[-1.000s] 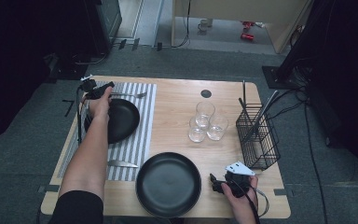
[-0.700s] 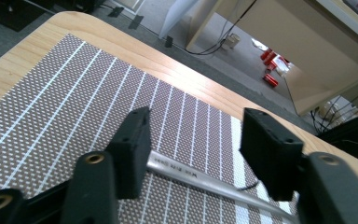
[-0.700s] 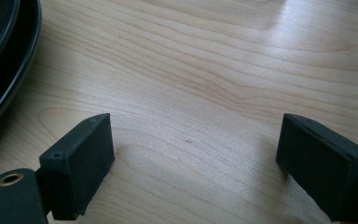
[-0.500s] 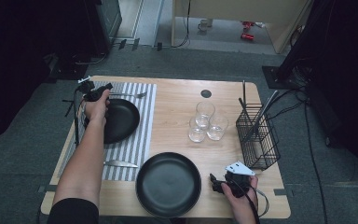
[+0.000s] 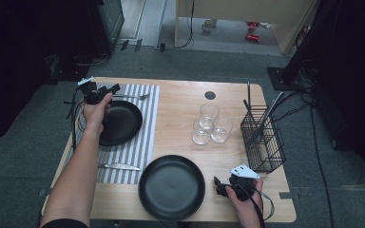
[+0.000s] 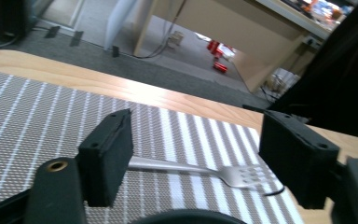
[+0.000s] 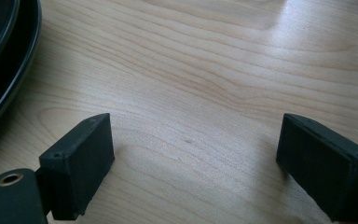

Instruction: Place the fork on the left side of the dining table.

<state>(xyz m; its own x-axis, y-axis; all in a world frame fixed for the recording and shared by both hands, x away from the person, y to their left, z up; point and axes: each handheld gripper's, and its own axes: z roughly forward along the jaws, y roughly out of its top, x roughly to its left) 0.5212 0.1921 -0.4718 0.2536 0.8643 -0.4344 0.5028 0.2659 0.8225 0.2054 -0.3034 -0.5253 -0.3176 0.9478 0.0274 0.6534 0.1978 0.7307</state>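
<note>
Left gripper view, fork [image 6: 200, 169] beyond open left claw [image 6: 196, 154]

1. Fork [image 6: 223, 171]: plain silver metal, lying flat on the striped placemat [image 5: 145, 121] near its far edge, tines toward three o'clock in the high view.
2. It lies just beyond the small black plate [image 5: 121, 122], at that plate's twelve o'clock, nothing gripping it.

The room lay dim — the table [image 5: 180, 118] was lit from above, glare at twelve o'clock, close jaws soft.
</note>
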